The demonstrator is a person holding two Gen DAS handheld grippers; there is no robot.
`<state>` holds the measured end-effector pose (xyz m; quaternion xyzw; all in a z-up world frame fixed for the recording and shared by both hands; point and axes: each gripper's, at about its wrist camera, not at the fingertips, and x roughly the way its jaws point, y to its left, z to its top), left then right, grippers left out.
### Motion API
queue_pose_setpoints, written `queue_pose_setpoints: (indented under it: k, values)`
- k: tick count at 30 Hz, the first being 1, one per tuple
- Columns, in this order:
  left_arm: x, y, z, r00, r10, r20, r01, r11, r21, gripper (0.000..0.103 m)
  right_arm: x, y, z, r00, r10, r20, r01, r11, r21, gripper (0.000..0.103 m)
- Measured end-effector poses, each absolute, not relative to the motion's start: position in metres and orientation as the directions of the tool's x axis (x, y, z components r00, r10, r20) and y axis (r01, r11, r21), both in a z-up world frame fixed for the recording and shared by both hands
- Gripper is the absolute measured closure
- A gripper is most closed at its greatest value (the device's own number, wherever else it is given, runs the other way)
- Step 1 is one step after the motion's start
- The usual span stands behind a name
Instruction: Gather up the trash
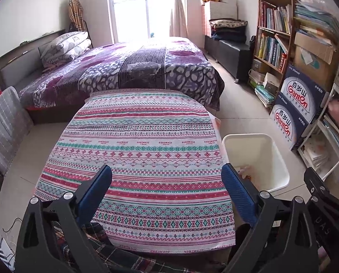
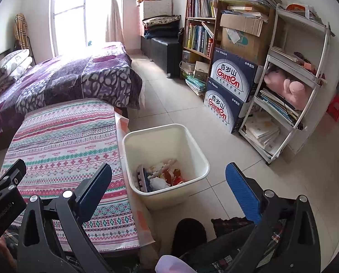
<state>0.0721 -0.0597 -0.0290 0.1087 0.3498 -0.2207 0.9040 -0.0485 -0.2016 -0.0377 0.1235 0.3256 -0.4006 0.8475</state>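
A cream plastic waste bin (image 2: 199,159) stands on the floor tiles, just right of a table covered by a striped patterned cloth (image 1: 142,150). Several pieces of trash (image 2: 162,176) lie at its bottom, red, white and blue scraps. In the left wrist view the bin (image 1: 274,157) shows at the right, with a little of the trash visible. My left gripper (image 1: 167,177) hangs open above the near part of the cloth, nothing between its fingers. My right gripper (image 2: 169,177) is open above the near side of the bin, empty. No trash shows on the cloth.
A bed with a purple blanket (image 1: 133,68) lies beyond the table. Stacked Ganten boxes (image 2: 231,91), a white rack (image 2: 292,86) and a bookshelf (image 2: 201,22) line the right wall. Open floor tiles (image 2: 226,141) surround the bin. A person's plaid clothing (image 1: 115,257) shows below.
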Motion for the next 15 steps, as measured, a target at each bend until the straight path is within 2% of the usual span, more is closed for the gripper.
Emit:
queue_pose_setpoints:
  k: [15]
  values:
    - [0.0761, -0.0623, -0.0335, 0.633, -0.313, -0.708, 0.474, 0.880, 0.035, 0.009, -0.0508, -0.2052, -0.0416, 0.465, -0.591, -0.659, 0.757, 0.652, -0.051, 0.007]
